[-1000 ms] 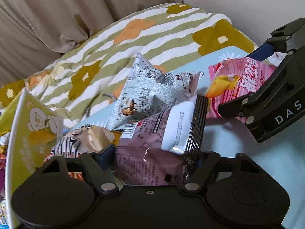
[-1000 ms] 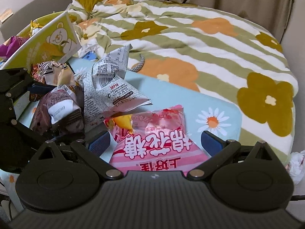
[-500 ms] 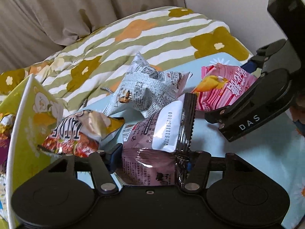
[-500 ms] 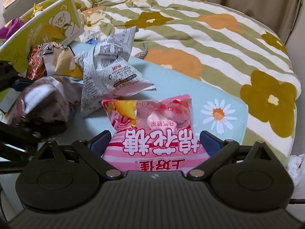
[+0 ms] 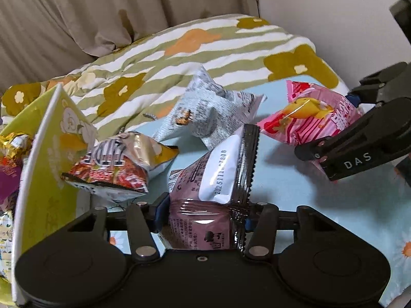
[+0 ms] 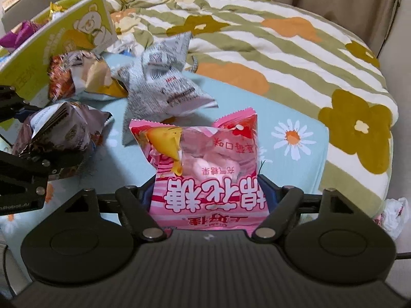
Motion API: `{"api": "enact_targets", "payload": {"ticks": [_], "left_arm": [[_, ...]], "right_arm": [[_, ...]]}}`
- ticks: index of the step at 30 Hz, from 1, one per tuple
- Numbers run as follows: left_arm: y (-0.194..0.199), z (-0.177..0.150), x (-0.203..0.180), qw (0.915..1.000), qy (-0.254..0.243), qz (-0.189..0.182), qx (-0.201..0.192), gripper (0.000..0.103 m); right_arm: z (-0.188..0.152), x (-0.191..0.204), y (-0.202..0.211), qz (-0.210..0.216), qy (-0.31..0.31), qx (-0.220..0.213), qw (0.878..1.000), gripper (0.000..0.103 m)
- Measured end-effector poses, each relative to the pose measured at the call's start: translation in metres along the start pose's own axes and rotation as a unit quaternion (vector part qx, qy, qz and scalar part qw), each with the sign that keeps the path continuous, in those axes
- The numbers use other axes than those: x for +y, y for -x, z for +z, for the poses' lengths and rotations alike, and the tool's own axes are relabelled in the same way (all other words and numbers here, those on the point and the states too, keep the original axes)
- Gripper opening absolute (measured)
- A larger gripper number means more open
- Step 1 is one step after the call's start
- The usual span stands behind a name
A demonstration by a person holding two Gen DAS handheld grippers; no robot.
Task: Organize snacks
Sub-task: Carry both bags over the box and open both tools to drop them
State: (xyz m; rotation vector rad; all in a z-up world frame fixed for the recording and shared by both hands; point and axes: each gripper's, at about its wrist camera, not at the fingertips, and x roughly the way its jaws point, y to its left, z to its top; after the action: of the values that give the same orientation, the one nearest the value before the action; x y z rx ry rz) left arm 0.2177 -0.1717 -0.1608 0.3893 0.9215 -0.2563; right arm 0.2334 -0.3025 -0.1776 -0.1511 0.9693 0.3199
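Note:
My left gripper (image 5: 203,214) is shut on a brown snack packet (image 5: 213,192) and holds it above the light blue daisy cloth (image 5: 282,192). My right gripper (image 6: 205,192) is shut on a pink marshmallow bag (image 6: 205,164), lifted off the cloth; that bag also shows in the left wrist view (image 5: 310,120). A grey-white printed bag (image 5: 210,113) and a red-gold snack bag (image 5: 115,164) lie on the cloth. The brown packet shows at the left of the right wrist view (image 6: 61,138).
A green box with a bear print (image 5: 48,164) stands at the left, holding several snacks. A striped flowered quilt (image 6: 282,46) covers the bed behind. Beige curtains (image 5: 102,12) hang at the back. White crumpled paper (image 6: 393,213) lies at the right.
My right gripper has closed on the pink bag and lifted it. My left gripper has pulled the brown packet back and up, uncovering the red-gold bag.

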Motion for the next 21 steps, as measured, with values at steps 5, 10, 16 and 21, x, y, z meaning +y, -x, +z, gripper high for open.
{"api": "enact_targets", "payload": {"ticks": [5, 10, 16, 21], "left_arm": [[0.029, 0.002, 0.016, 0.9992, 0.029, -0.004, -0.027, 0.054], [0.076, 0.006, 0.041, 0.9952, 0.068, 0.002, -0.071, 0.054], [0.131, 0.013, 0.087, 0.9854, 0.107, 0.039, -0.127, 0.054], [0.156, 0.012, 0.130, 0.9761, 0.120, 0.076, -0.164, 0.054]], "right_arm": [[0.007, 0.005, 0.021, 0.003, -0.014, -0.020, 1.000, 0.092], [0.023, 0.020, 0.045, 0.013, -0.010, -0.048, 0.999, 0.092], [0.058, 0.051, 0.074, 0.045, 0.008, -0.086, 0.995, 0.092], [0.094, 0.088, 0.093, 0.074, 0.015, -0.118, 0.990, 0.092]]}}
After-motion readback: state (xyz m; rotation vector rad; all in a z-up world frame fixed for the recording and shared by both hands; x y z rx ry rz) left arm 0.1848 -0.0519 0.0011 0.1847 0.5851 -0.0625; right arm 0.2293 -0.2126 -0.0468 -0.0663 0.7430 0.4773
